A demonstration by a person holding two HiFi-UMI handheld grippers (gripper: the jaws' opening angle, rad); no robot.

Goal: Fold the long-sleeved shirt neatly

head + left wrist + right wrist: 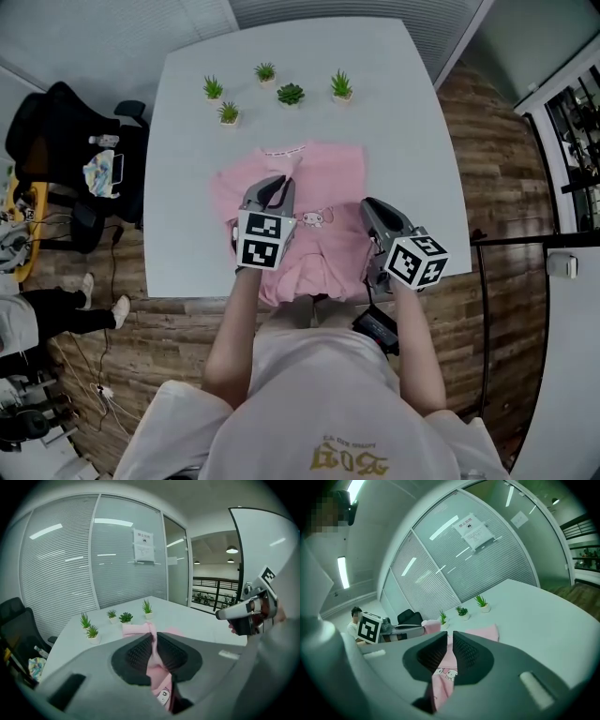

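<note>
A pink long-sleeved shirt (328, 183) with a small cartoon print lies on the white table (187, 141), its lower part hanging over the near edge. My left gripper (275, 185) is over the shirt's left half and is shut on a raised fold of the pink cloth (153, 660). In the left gripper view the cloth runs up between the dark pads (138, 651). My right gripper (372, 208) is at the shirt's right edge, also shut on pink cloth (443, 679), which hangs down from between its pads (465, 652).
Several small potted plants (291, 94) stand in a row at the table's far side. A black chair (66, 159) with a bag stands left of the table. A dark object (377, 328) lies on the wooden floor by the near edge.
</note>
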